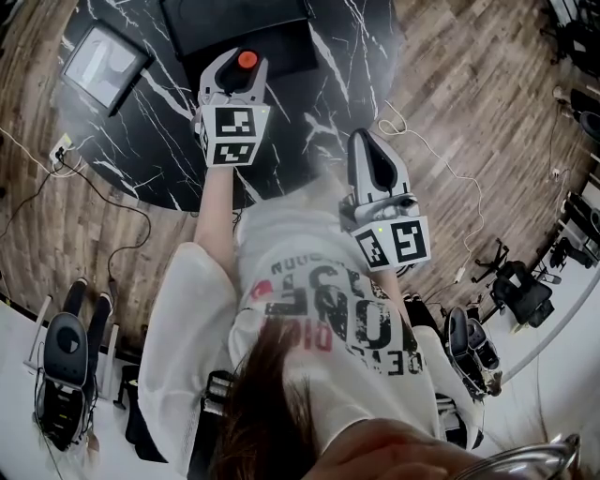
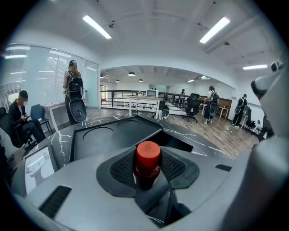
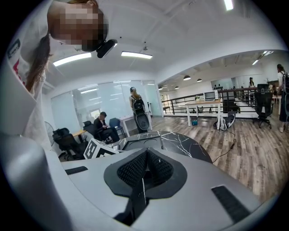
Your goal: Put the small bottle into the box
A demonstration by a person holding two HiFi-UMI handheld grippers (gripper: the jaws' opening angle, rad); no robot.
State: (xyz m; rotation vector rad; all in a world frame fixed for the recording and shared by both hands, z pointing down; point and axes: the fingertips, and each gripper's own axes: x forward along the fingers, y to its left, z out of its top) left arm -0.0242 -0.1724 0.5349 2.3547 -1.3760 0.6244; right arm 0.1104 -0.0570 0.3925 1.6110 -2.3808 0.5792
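Note:
A small dark bottle with a red cap (image 2: 146, 158) stands upright between the black pads of my left gripper (image 2: 147, 173), which is shut on it. In the head view the red cap (image 1: 247, 59) shows at the tip of the left gripper (image 1: 240, 75), just in front of the black box (image 1: 234, 28) on the far side of the black marble table (image 1: 150, 141). The box (image 2: 115, 135) lies low and dark straight ahead of the bottle. My right gripper (image 1: 371, 142) hangs over the table's near right edge, shut (image 3: 144, 166) with nothing in it.
A white-framed device (image 1: 103, 64) lies on the table's left part. Cables run over the wooden floor (image 1: 450, 103) around the round table. Office chairs stand at the left (image 1: 66, 361) and right (image 1: 520, 286). People sit and stand far off (image 2: 74, 94).

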